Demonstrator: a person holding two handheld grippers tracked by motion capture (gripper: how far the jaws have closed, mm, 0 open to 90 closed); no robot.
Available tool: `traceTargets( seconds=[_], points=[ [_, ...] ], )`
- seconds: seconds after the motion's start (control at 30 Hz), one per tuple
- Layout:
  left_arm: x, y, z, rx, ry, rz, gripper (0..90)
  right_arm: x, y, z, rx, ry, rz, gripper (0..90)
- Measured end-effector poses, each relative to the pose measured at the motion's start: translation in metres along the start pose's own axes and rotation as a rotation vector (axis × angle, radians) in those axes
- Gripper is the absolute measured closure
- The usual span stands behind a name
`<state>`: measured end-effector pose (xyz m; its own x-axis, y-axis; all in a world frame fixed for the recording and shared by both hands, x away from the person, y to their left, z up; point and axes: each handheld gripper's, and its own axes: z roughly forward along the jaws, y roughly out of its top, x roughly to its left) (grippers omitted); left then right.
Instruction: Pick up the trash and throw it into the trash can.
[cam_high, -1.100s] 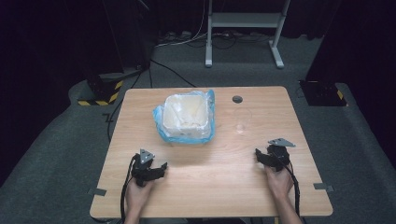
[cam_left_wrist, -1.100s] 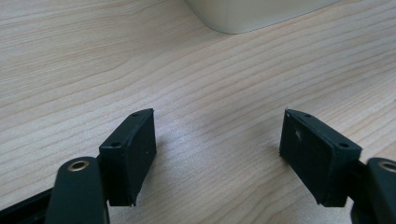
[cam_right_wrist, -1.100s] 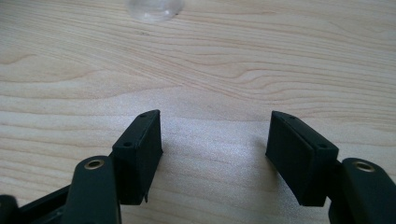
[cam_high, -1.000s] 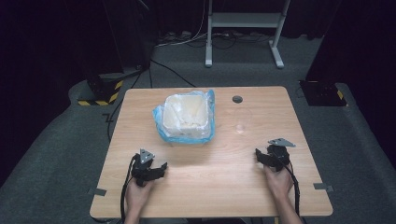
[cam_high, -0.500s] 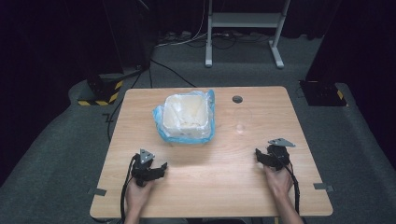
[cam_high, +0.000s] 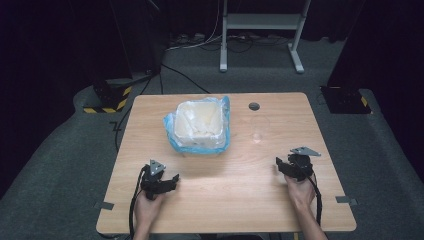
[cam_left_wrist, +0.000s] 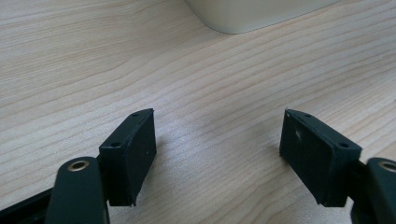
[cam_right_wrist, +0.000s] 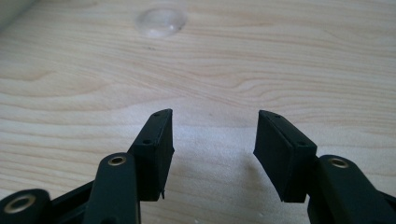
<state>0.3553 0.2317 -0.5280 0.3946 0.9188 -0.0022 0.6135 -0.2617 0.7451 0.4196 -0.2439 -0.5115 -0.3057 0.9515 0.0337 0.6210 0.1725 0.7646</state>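
A white tub (cam_high: 200, 125) lined with a blue plastic bag stands at the middle back of the wooden table (cam_high: 225, 200). Its lower wall (cam_left_wrist: 252, 14) shows at the top of the left gripper view. A clear glass (cam_high: 258, 131) stands right of the tub, and its base (cam_right_wrist: 161, 21) appears ahead in the right gripper view. My left gripper (cam_high: 172, 180) (cam_left_wrist: 218, 116) rests open near the front left, nothing between its jaws. My right gripper (cam_high: 280, 165) (cam_right_wrist: 215, 114) sits at the front right; its jaws have just been closing, still apart with only bare wood between them.
A small dark round cap (cam_high: 254, 106) sits in the tabletop behind the glass. A metal stand (cam_high: 260, 30) and cables lie on the carpet beyond the table. A yellow-and-black striped base (cam_high: 107, 102) is off the back left corner.
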Motion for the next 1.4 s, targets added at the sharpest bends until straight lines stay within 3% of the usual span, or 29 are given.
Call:
traceTargets(
  seconds=[0.33,0.83,1.13,1.4],
  points=[
    [0.000,0.000,0.000,0.000,0.000,0.000,26.8,-0.003,0.016,-0.010,-0.040,0.065,0.028,51.8],
    [0.000,0.000,0.000,0.000,0.000,0.000,26.8,0.004,0.046,-0.018,-0.082,0.136,0.016,54.8],
    [0.000,0.000,0.000,0.000,0.000,0.000,26.8,0.008,0.070,-0.018,-0.090,0.152,-0.001,55.6],
    [0.000,0.000,0.000,0.000,0.000,0.000,26.8,0.011,0.090,-0.011,-0.088,0.134,-0.001,56.3]
  ],
)
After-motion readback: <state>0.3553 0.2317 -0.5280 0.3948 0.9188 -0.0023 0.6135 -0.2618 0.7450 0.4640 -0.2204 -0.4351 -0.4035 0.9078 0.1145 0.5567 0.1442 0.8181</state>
